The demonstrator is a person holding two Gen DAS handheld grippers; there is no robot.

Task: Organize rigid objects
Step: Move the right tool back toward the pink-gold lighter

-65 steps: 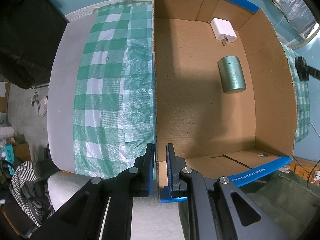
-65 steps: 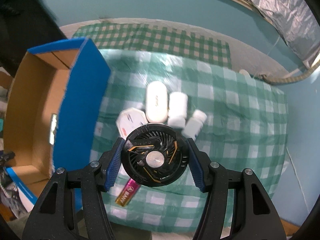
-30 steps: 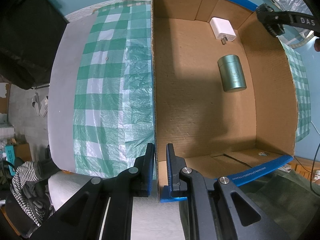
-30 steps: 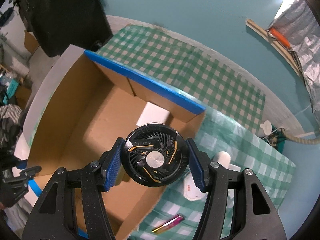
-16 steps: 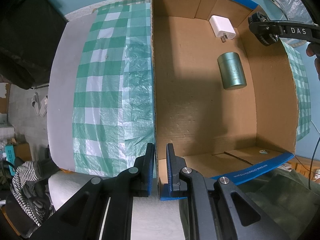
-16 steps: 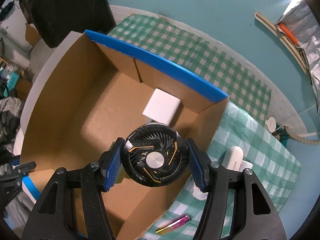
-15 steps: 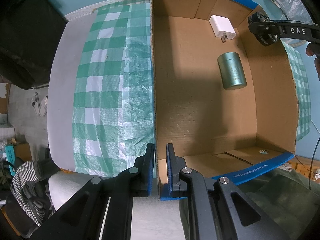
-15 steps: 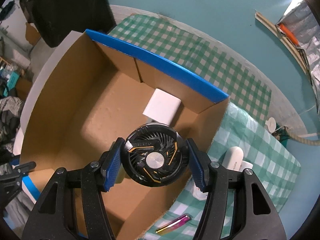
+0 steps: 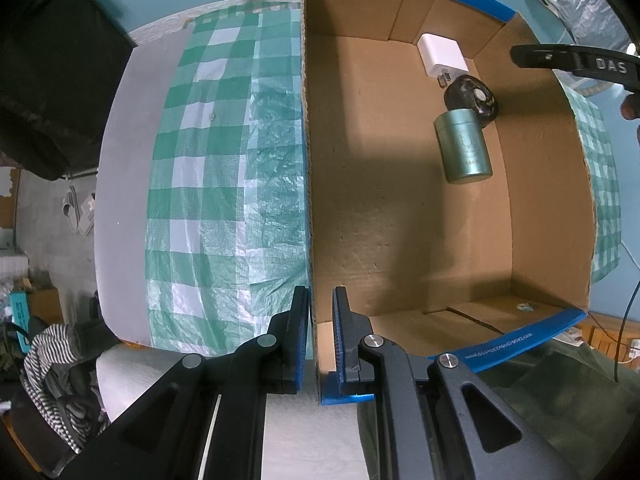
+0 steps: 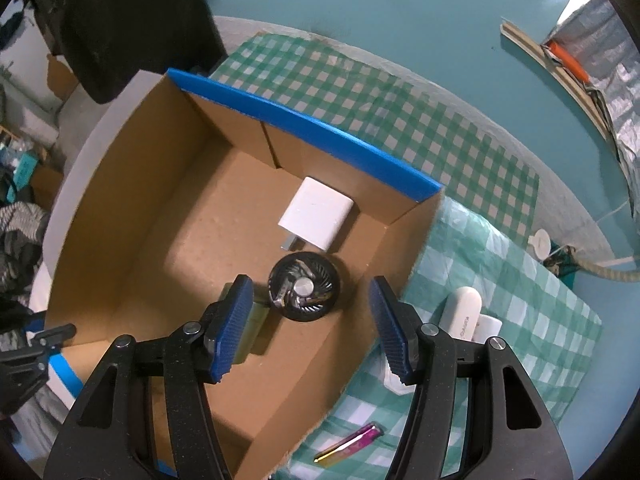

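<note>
From the left wrist view, the left claw (image 9: 321,336) points straight down and is clamped on the near left wall of the cardboard box (image 9: 308,200), steadying it on the checked cloth (image 9: 208,184) of the bench. Inside, near the far right corner, lie a white charger (image 9: 442,56), a green tin (image 9: 466,148) and the black fan (image 9: 472,98), which rests against the tin's far end.

From the right wrist view, the right claw (image 10: 312,328) hangs steeply over the box, its jaws standing about half open with nothing between them; the fan (image 10: 305,293) lies flat on the floor below. It looks light, stiff plastic, best pinched across its round rim. 2 white bottles (image 10: 464,314) and a shiny lighter (image 10: 350,446) wait on the cloth by the box's right wall.
</note>
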